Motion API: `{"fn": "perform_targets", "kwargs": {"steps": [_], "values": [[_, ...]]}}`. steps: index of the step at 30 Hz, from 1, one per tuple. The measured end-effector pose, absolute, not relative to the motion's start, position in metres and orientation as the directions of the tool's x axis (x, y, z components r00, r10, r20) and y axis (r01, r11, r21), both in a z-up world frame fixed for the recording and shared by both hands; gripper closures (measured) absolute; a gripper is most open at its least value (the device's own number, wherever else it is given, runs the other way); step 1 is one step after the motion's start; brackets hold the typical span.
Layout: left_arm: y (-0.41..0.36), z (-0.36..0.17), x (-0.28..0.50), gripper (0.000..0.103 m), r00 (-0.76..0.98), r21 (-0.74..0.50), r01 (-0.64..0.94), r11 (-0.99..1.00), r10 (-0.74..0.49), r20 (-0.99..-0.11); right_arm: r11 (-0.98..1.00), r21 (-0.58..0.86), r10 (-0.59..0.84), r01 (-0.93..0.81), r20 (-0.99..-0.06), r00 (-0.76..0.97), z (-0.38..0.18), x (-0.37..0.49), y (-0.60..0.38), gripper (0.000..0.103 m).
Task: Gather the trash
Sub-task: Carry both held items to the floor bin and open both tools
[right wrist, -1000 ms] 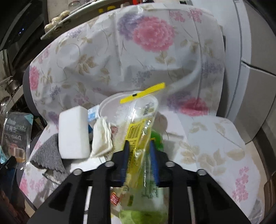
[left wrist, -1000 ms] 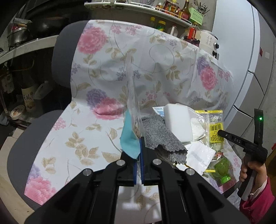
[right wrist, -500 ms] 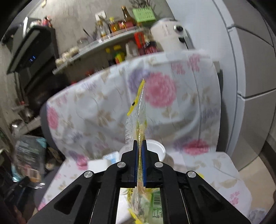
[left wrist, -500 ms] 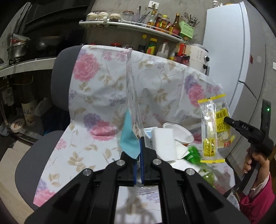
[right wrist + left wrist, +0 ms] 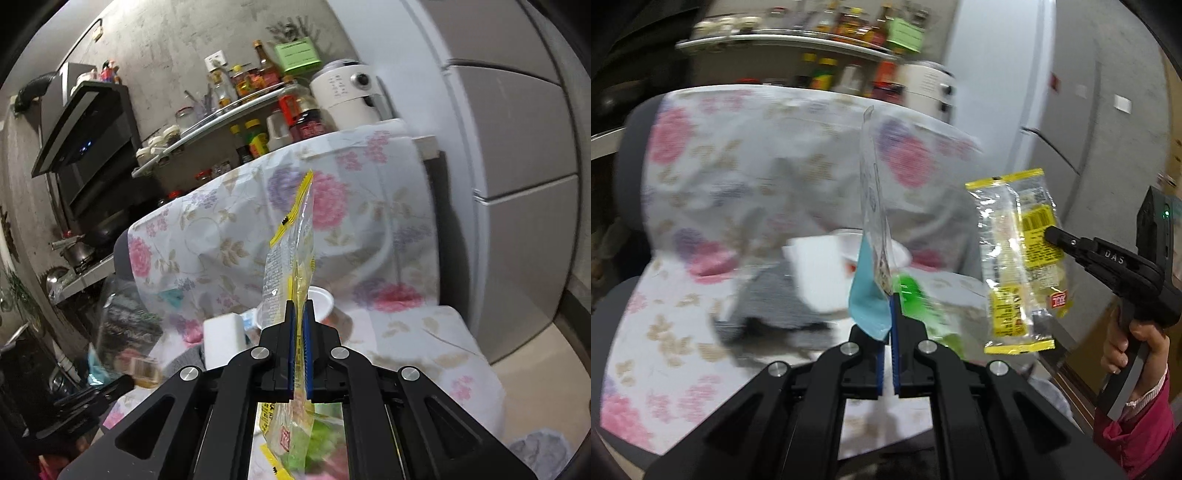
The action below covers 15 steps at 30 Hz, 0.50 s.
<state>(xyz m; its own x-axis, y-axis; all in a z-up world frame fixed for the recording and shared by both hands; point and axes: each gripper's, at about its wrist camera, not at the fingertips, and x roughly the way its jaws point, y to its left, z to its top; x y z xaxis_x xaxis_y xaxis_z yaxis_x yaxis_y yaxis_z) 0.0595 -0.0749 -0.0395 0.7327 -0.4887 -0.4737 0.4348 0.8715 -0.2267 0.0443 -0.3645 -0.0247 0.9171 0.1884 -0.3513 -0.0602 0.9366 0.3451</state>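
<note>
We grip a clear, blue-cornered wrapper [image 5: 873,236] upright in our closed left tool [image 5: 889,314] and a yellow snack wrapper [image 5: 291,254] in our closed right tool [image 5: 300,321], both lifted above the remaining trash on the floral-covered chair [image 5: 713,177] ahead.

Home kitchen. Evidence: range hood [image 5: 85,122] over a stove with a pot [image 5: 75,251], curved wall shelf [image 5: 207,125] packed with sauce bottles [image 5: 263,61] and spice jars [image 5: 159,142], white air-fryer-type appliance [image 5: 347,94] on the counter, tall grey fridge [image 5: 517,147] at right. Lived-in, not commercial: a grey chair [image 5: 624,306] draped in a floral cloth [image 5: 351,221] stands in the middle of the room, with household clutter on its seat.
</note>
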Motion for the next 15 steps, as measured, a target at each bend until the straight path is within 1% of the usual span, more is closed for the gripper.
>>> {"fn": "perform_targets", "kwargs": {"steps": [4,9,11,15], "values": [[-0.121,-0.045,0.053,0.102,0.669,-0.236,0.537,0.81,-0.579,-0.465,0.948,0.319,0.1,0.023,-0.363,0.926,-0.029,0.012,-0.393,0.099],[-0.19,-0.059,0.041,0.102,0.557,-0.239,0.664,0.709,-0.682,-0.474,0.94,0.288,-0.059,0.185,-0.397,0.916,-0.046,-0.037,-0.439,0.099],[-0.215,-0.066,0.035,0.102,0.522,-0.234,0.701,0.674,-0.708,-0.476,0.926,0.288,-0.11,0.243,-0.411,0.905,-0.054,-0.054,-0.455,0.099],[-0.272,-0.085,0.017,0.102,0.45,-0.211,0.768,0.605,-0.744,-0.495,0.879,0.291,-0.215,0.378,-0.466,0.858,-0.082,-0.09,-0.493,0.099]]}}
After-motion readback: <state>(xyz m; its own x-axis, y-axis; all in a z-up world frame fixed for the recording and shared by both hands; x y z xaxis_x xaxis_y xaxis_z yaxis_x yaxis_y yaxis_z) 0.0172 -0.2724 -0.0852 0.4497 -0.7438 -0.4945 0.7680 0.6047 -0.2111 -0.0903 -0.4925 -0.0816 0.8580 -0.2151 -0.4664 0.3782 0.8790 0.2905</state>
